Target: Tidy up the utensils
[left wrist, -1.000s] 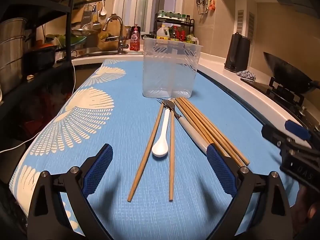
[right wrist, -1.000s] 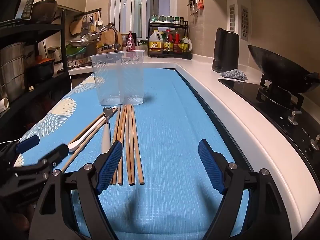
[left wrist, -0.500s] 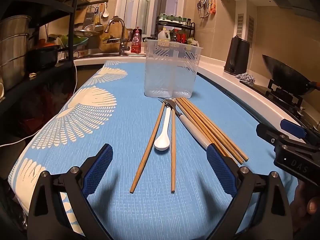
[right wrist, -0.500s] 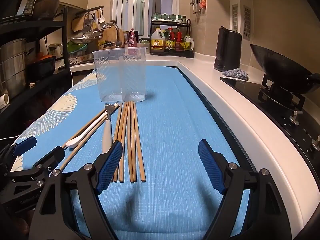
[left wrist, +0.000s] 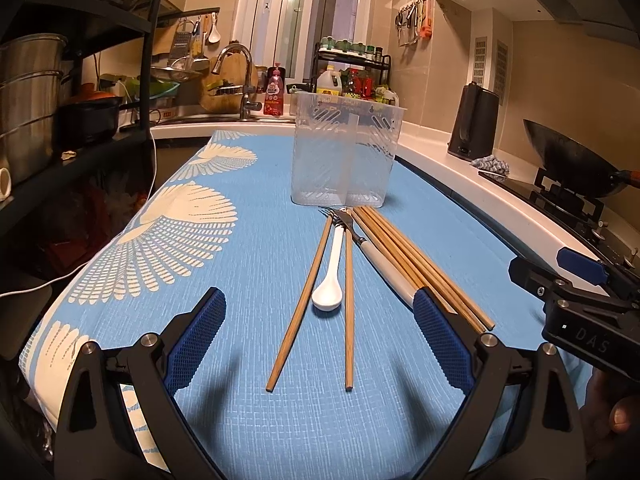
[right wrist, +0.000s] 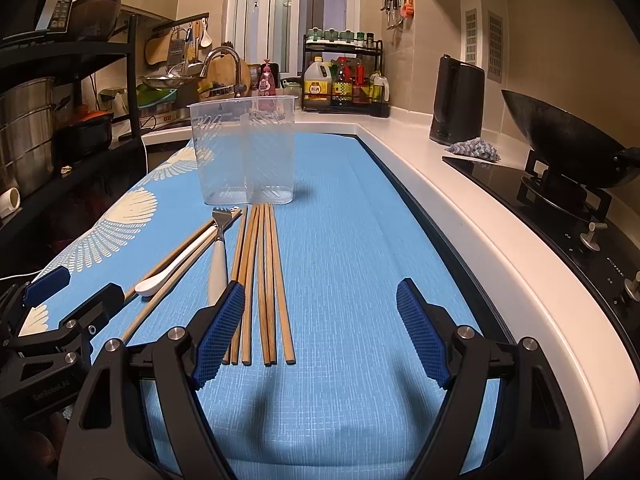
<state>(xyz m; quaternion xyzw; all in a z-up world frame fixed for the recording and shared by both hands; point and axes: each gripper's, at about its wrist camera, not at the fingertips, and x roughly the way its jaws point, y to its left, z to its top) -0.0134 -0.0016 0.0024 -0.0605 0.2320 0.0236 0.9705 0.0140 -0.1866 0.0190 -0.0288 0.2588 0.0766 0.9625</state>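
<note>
- Utensils lie on the blue mat (left wrist: 248, 216) just in front of a clear 2-compartment holder (left wrist: 344, 152): a white spoon (left wrist: 330, 280) between 2 chopsticks (left wrist: 298, 304), a white-handled fork (left wrist: 384, 264), then a bundle of chopsticks (right wrist: 260, 280).
- Left gripper (left wrist: 320, 344) hovers spread wide, holding nothing, with the spoon and the 2 chopsticks ahead between its fingers.
- Right gripper (right wrist: 320, 328) is also spread and unladen; its left pad (right wrist: 218, 336) overlaps the bundle's near ends.
- Only the right wrist view shows the bundle's near ends uncovered; each view catches the other gripper at its edge.

Both grippers slightly farther back.
</note>
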